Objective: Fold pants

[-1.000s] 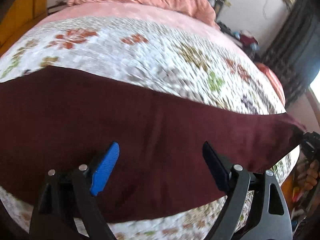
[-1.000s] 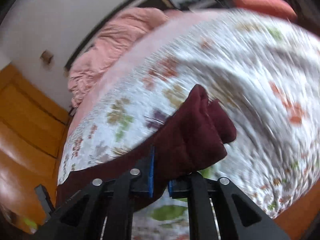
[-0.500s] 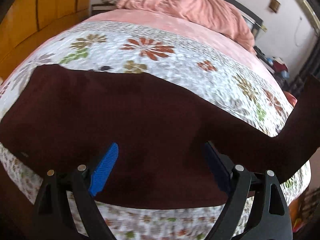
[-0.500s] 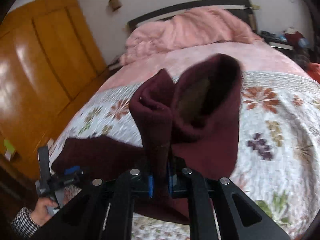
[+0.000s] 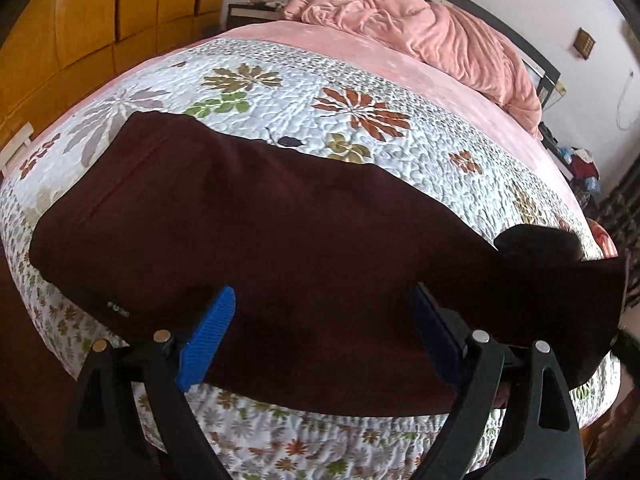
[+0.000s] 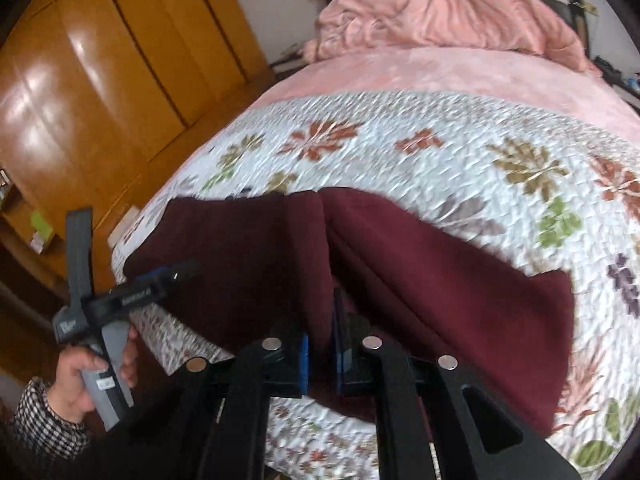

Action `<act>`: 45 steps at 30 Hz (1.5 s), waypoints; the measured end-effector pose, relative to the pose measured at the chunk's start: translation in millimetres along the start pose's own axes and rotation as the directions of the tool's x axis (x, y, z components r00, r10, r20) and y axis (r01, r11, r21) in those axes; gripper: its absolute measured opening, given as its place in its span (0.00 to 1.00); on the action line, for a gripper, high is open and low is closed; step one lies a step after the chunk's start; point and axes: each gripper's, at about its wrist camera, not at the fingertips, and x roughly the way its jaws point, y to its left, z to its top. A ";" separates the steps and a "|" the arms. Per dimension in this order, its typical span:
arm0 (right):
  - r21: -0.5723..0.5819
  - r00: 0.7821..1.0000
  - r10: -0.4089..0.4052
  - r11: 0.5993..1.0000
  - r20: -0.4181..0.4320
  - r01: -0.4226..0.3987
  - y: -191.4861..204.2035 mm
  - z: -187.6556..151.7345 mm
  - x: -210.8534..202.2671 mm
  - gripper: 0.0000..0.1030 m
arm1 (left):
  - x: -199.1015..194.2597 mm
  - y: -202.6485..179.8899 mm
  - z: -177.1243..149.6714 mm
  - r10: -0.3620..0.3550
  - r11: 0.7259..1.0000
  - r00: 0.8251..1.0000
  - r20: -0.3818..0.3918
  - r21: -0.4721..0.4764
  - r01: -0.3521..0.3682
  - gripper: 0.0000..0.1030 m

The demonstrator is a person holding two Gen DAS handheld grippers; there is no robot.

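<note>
Right hand-held gripper pinches pants; left hand-held gripper gapes, apparently hovering.

Bed — pink sheet, white floral quilt spread over its near half. Maroon pants lie flat across the quilt's 6 o'clock edge. Crumpled pink blanket heaped at 12 o'clock — against the headboard.

No text legible (small marks blurred).
</note>
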 end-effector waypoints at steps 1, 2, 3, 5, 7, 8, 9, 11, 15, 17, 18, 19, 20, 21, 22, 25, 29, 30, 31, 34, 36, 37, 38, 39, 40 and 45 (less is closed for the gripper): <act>-0.010 1.000 0.004 1.000 -0.017 -0.004 4.2 -3.7 4.7 0.09 | -0.3 2.0 -0.3 0.002 1.000 1.000 0.001 -0.006 -0.002 0.85; -0.020 1.000 0.002 1.000 -0.029 -0.003 6.7 -6.9 8.5 0.09 | 0.0 3.8 -0.2 0.004 1.000 1.000 0.000 -0.012 -0.004 0.85; -0.037 0.999 -0.006 0.999 -0.053 0.004 10.4 -11.6 14.7 0.09 | 0.5 5.4 -0.4 0.006 1.000 1.000 -0.001 -0.016 -0.006 0.85; -0.051 0.996 -0.007 0.999 -0.087 0.002 11.9 -17.4 24.0 0.09 | 1.6 8.6 -0.7 0.007 1.000 1.000 -0.005 -0.026 -0.007 0.85; -0.062 0.991 -0.001 0.998 -0.135 -0.007 13.8 -27.5 35.2 0.10 | 3.2 10.8 -1.5 0.004 0.999 1.000 -0.011 -0.034 -0.004 0.85; -0.066 0.989 0.001 0.998 -0.150 -0.011 13.4 -30.1 39.2 0.14 | 3.9 10.4 -2.2 0.003 0.999 1.000 -0.014 -0.036 -0.004 0.85; -0.068 0.985 0.008 0.997 -0.173 -0.020 13.8 -34.4 43.4 0.23 | 5.3 10.2 -2.9 0.003 0.999 1.000 -0.019 -0.038 -0.004 0.86; -0.052 0.970 0.065 0.996 -0.234 -0.079 14.4 -40.9 47.2 0.48 | 7.3 9.8 -4.2 0.001 0.999 1.000 -0.028 -0.035 -0.003 0.86; -0.029 0.976 0.152 0.987 -0.156 -0.158 15.5 -39.3 16.8 0.53 | 7.5 12.9 -4.3 -0.002 0.999 1.000 -0.028 -0.038 0.000 0.86; -0.056 0.990 0.088 0.994 -0.108 -0.095 15.6 -32.1 5.7 0.53 | 7.8 15.9 -3.6 -0.005 0.998 1.000 -0.029 -0.056 0.004 0.86; -0.102 0.995 0.034 0.994 -0.094 -0.044 19.0 -28.0 3.3 0.55 | 8.0 16.8 -3.6 -0.008 0.998 1.000 -0.030 -0.066 0.006 0.87; -0.143 0.995 -0.001 0.990 -0.096 -0.013 23.2 -25.4 5.3 0.55 | 8.1 16.6 -3.5 -0.010 0.997 1.000 -0.030 -0.070 0.008 0.87; -0.184 0.993 -0.035 0.983 -0.114 0.013 28.6 -23.4 12.0 0.55 | 8.3 16.0 -3.3 -0.012 0.998 0.999 -0.030 -0.069 0.010 0.87; -0.204 0.991 -0.053 0.979 -0.125 0.026 32.0 -21.9 17.2 0.55 | 8.4 15.1 -3.8 -0.013 0.998 0.999 -0.030 -0.066 0.011 0.87; -0.232 0.988 -0.076 0.972 -0.134 0.043 36.6 -21.0 25.8 0.55 | 8.4 13.9 -4.3 -0.014 0.998 0.999 -0.031 -0.062 0.012 0.87; -0.291 0.974 -0.144 0.953 -0.174 0.089 44.1 -20.8 53.8 0.54 | 8.7 12.4 -5.7 -0.020 0.998 0.999 -0.036 -0.062 0.017 0.87; -0.327 0.942 -0.271 0.924 -0.198 0.197 33.0 -23.1 80.5 0.49 | 9.1 11.6 -6.5 -0.026 0.998 0.999 -0.040 -0.059 0.024 0.88; -0.307 0.940 -0.267 0.931 -0.211 0.195 27.3 -22.2 84.7 0.39 | 9.6 11.6 -6.7 -0.027 0.998 0.999 -0.041 -0.058 0.025 0.88; -0.282 0.947 -0.233 0.945 -0.222 0.166 23.2 -20.1 85.7 0.29 | 10.3 11.9 -6.9 -0.030 0.998 0.999 -0.042 -0.059 0.027 0.88; -0.256 0.957 -0.208 0.954 -0.202 0.154 21.4 -15.1 76.9 0.11 | 14.8 14.6 -7.5 -0.035 0.998 0.998 -0.048 -0.063 0.032 0.88; -0.242 0.971 -0.176 0.961 -0.162 0.133 22.1 -10.2 60.9 0.10 | 17.3 15.8 -8.3 -0.037 0.998 0.998 -0.049 -0.062 0.034 0.88; -0.221 0.981 -0.143 0.969 -0.132 0.112 22.1 -6.6 48.8 0.10 | 17.5 15.9 -8.9 -0.038 0.998 0.998 -0.047 -0.060 0.035 0.88; -0.207 0.987 -0.120 0.974 -0.108 0.096 22.9 -3.8 38.8 0.10 | 17.7 16.0 -9.2 -0.038 0.998 0.998 -0.044 -0.057 0.036 0.89; -0.191 0.994 -0.086 0.979 -0.068 0.072 23.8 0.7 22.6 0.10 | 18.1 16.3 -9.5 -0.039 0.998 0.998 -0.041 -0.055 0.036 0.89; -0.181 0.997 -0.058 0.982 -0.043 0.049 25.1 3.2 10.9 0.10 | 19.2 16.9 -9.8 -0.040 0.998 0.998 -0.038 -0.055 0.038 0.89; -0.217 0.998 0.030 0.975 -0.048 -0.039 45.7 3.6 -2.9 0.10 | 22.7 17.4 -10.7 -0.038 0.998 0.999 -0.036 -0.054 0.036 0.89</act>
